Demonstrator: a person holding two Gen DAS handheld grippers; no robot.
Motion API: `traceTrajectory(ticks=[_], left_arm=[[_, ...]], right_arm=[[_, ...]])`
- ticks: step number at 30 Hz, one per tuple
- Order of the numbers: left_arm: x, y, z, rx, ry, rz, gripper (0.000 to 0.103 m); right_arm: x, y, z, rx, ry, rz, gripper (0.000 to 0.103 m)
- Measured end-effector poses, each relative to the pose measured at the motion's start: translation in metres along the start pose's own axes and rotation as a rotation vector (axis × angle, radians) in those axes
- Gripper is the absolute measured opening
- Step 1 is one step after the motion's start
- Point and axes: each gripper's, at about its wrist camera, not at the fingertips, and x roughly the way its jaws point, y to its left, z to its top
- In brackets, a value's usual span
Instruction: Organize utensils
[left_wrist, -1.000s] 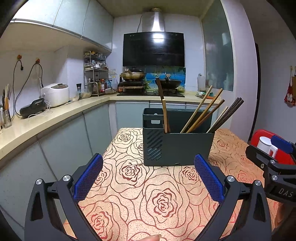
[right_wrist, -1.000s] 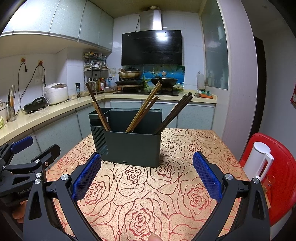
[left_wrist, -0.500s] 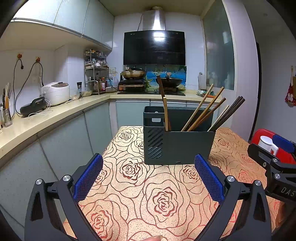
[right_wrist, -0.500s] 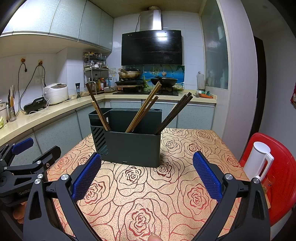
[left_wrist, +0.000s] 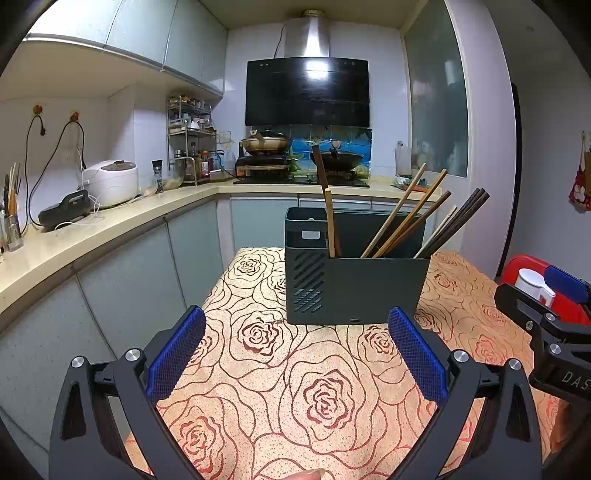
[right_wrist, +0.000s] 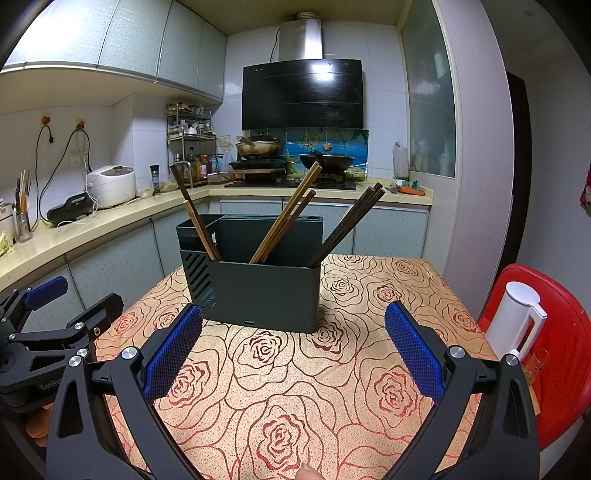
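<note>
A dark grey utensil holder (left_wrist: 354, 280) stands on the rose-patterned table (left_wrist: 295, 387), also in the right wrist view (right_wrist: 258, 288). It holds light wooden chopsticks (left_wrist: 402, 214), dark chopsticks (left_wrist: 458, 218) and a brown utensil with a light stick at its left end (left_wrist: 327, 210). In the right wrist view they are the light chopsticks (right_wrist: 288, 218), the dark ones (right_wrist: 351, 221) and the left pair (right_wrist: 195, 218). My left gripper (left_wrist: 295, 354) is open and empty, short of the holder. My right gripper (right_wrist: 293, 350) is open and empty too.
A red chair (right_wrist: 569, 332) with a white kettle (right_wrist: 513, 317) stands right of the table. A kitchen counter (left_wrist: 92, 232) with a rice cooker (left_wrist: 110, 182) runs along the left. The stove and woks are at the back. Each gripper shows at the other view's edge.
The left wrist view has risen slightly and the holder sits a little lower in it. The right gripper has barely moved. Both stay open.
</note>
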Motion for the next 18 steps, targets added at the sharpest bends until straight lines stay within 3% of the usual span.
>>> traceTrajectory(ticks=[18], left_arm=[[-0.0022,-0.0022,-0.0026,0.02,-0.017,0.002,0.096]], right_arm=[[0.0007,0.0013,-0.0004,-0.003,0.004,0.001,0.096]])
